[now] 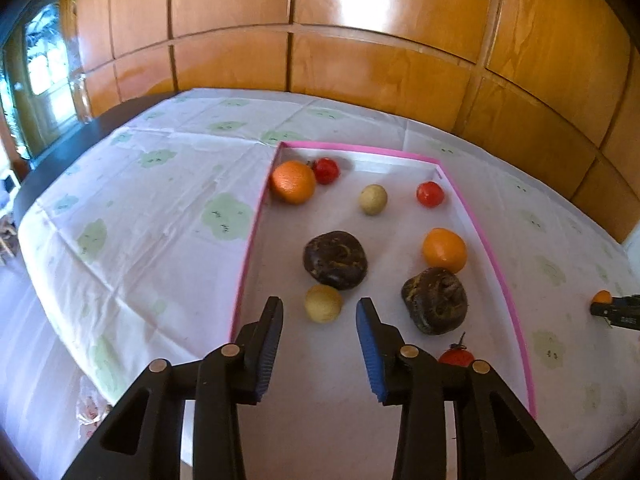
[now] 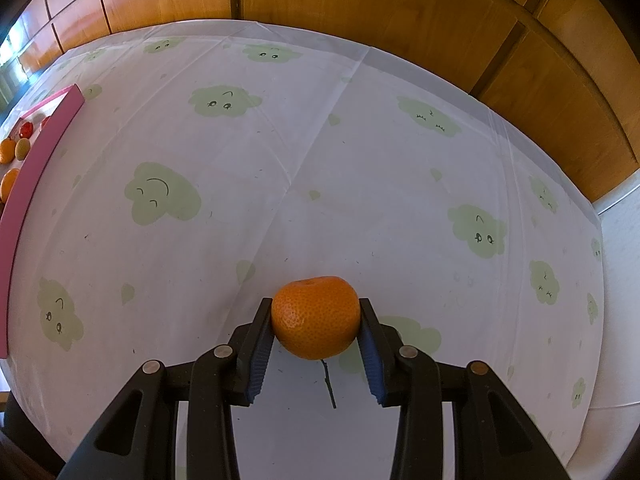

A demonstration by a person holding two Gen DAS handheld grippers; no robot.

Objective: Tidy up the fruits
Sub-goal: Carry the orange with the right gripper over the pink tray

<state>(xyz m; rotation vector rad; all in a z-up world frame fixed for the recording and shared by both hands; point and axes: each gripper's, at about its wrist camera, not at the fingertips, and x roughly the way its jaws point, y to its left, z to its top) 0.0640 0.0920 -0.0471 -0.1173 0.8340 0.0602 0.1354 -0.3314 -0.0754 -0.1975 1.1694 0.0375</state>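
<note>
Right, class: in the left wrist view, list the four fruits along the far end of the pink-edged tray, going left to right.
large orange → small red fruit → pale round fruit → another red fruit

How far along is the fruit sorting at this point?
Hard to call anything finished: most fruit sits loose in the pink-edged tray, with two oranges, three tomatoes, two pale round fruits and two dark ones. In hand: the right gripper is shut on a mandarin above the tablecloth, outside the tray. The left gripper is open over a pale fruit, holding nothing. Everything in the tray is left.
</note>
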